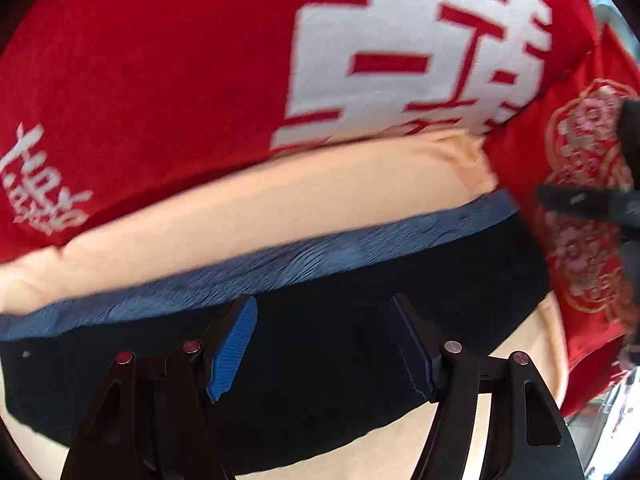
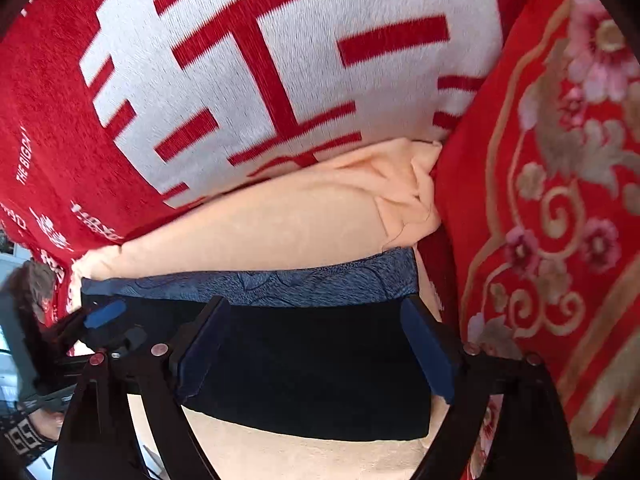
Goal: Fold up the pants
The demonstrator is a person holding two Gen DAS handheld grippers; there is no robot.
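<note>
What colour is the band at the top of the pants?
Blue band on dark pants; right wrist view.

— Pants (image 2: 312,364)?
— One folded pair, black with a blue band, at six o'clock in both views.
— Cushions behind?
— Two: one red with big white characters (image 2: 280,64) at twelve o'clock, one red with gold and pink flowers (image 2: 560,200) at three o'clock.
— Peach cover (image 2: 260,228)?
— One, under the pants.
— Claws?
— Two: left claw (image 1: 324,344), right claw (image 2: 316,348), each with two blue pads, all spread apart.
</note>
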